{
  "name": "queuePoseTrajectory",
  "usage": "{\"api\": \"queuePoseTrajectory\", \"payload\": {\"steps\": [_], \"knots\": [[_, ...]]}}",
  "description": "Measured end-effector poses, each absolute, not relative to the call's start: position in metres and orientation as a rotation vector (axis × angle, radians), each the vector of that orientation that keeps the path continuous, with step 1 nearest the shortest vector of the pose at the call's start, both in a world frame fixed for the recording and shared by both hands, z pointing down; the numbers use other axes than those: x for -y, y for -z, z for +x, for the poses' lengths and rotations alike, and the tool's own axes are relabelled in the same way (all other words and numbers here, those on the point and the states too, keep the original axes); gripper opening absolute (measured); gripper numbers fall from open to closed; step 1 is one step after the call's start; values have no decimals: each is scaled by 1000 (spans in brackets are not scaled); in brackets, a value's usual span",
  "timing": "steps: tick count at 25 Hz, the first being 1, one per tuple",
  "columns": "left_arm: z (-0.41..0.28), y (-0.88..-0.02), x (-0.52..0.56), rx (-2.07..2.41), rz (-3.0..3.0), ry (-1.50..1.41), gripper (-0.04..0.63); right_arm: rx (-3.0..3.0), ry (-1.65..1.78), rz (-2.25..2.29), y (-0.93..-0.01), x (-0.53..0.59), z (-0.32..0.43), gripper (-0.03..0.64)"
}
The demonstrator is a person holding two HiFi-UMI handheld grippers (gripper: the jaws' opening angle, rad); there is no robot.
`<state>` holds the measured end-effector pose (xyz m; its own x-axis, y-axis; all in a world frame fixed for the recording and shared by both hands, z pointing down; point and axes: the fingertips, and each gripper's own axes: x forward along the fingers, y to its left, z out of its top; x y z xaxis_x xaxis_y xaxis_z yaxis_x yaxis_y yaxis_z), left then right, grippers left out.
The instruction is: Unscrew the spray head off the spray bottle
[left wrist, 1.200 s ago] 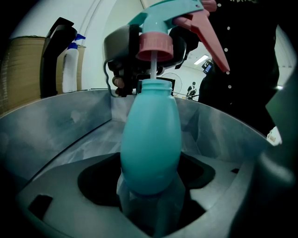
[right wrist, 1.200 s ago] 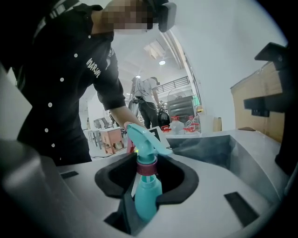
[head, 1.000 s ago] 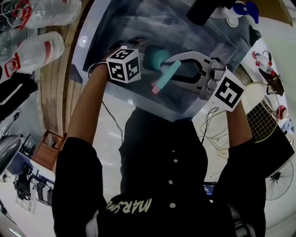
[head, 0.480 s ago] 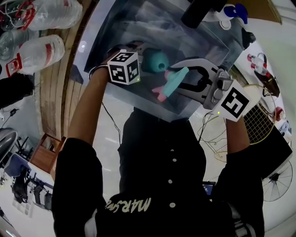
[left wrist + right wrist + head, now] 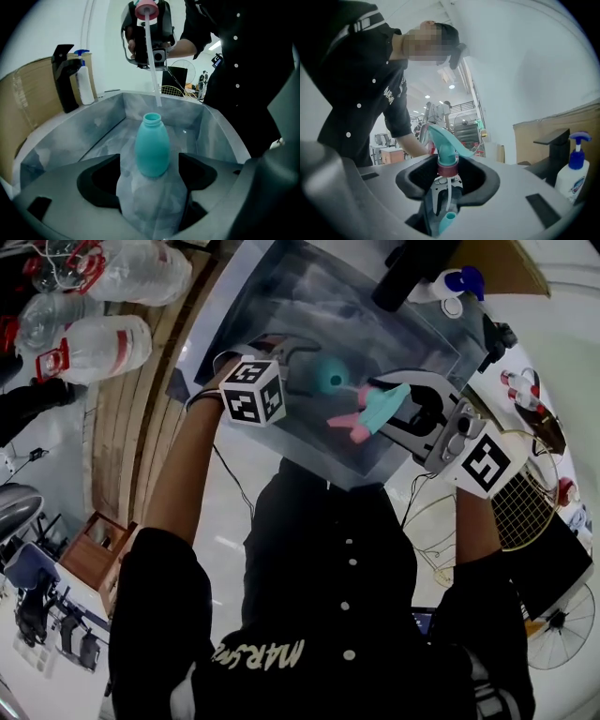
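Note:
My left gripper (image 5: 150, 174) is shut on the pale lower body of the spray bottle (image 5: 152, 147), which stands upright with its teal shoulder and open neck bare. In the head view the left gripper (image 5: 302, 371) holds the bottle (image 5: 328, 377) over the sink. My right gripper (image 5: 447, 177) is shut on the spray head (image 5: 444, 145) at its pink collar, teal trigger pointing up. The head (image 5: 373, 409) is off the bottle and lifted clear in the right gripper (image 5: 392, 407). Its white dip tube (image 5: 152, 70) hangs down, its end just above the bottle's mouth (image 5: 449, 216).
A grey sink basin (image 5: 309, 296) lies under both grippers, with a black faucet (image 5: 412, 273) and a white soap pump bottle (image 5: 452, 283) at its far rim. Large water bottles (image 5: 94, 343) lie at the left. A racket (image 5: 525, 498) lies at the right.
The right gripper has carried the spray head to the right, away from the bottle, drawing the dip tube out of the neck. The left gripper has kept hold of the bottle.

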<state>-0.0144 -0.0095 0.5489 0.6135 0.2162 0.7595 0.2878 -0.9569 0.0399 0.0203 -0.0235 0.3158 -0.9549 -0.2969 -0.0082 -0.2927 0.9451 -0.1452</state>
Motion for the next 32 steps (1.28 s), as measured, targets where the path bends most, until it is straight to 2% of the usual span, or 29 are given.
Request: {"api": "queuePoseTrajectory", "payload": {"steps": [4, 5, 7, 10, 12, 19, 28, 32], "knots": [[-25, -525, 17, 267, -2707, 1286, 384, -3049, 180, -546, -304, 24, 28, 152], [-27, -516, 20, 203, -2703, 1273, 339, -3046, 172, -572, -302, 24, 30, 152], [-29, -495, 26, 33, -2725, 1211, 159, -3041, 161, -630, -299, 23, 35, 152], [-34, -464, 29, -234, -2822, 1124, 53, -3024, 173, -727, -299, 22, 40, 152], [-40, -449, 26, -378, -2862, 1090, 32, -3013, 180, -788, -299, 22, 42, 152], [-48, -392, 15, -753, -2952, 865, 25, -2983, 169, -937, -284, 16, 57, 152], [-52, -277, 7, -1034, -2899, 322, 25, -3011, 79, -1114, -261, -3, 81, 152], [-59, -255, -1, -1112, -2815, 318, 25, -2995, 47, -1196, -247, -9, 91, 152]]}}
